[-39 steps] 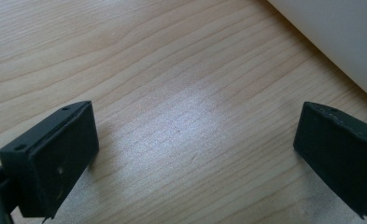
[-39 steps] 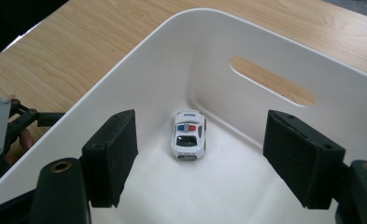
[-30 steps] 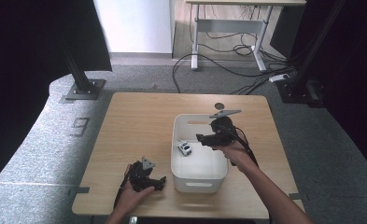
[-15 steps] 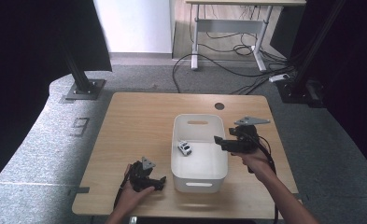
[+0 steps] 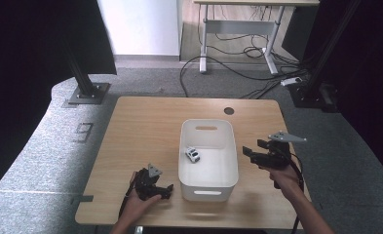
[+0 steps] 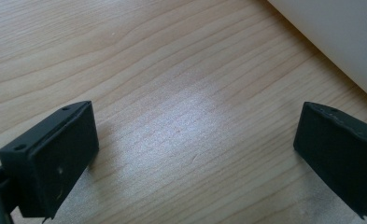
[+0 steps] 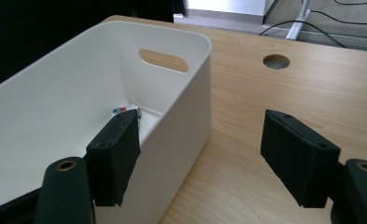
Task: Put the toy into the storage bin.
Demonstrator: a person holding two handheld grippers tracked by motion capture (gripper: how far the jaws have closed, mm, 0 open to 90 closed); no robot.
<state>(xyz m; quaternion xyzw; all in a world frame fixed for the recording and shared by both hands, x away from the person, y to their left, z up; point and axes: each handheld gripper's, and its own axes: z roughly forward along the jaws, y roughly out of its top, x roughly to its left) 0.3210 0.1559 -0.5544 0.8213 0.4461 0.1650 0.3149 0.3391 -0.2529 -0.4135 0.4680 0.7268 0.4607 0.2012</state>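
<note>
The right gripper [image 5: 250, 152] hangs wide open and empty by the tub's [image 5: 208, 183] right rim; the toy car [image 5: 193, 155] lies inside. The left gripper [image 5: 165, 191], open and empty, rests near the tabletop's [image 5: 145, 124] front edge.

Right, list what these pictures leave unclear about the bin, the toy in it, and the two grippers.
- Toy car: too small in the high view for detail; in the right gripper view a black jaw covers most of it.
- White bin: cut off by the left gripper view's edge.
- Left gripper: jaw gap hard to read in the high view beside the hand.
</note>
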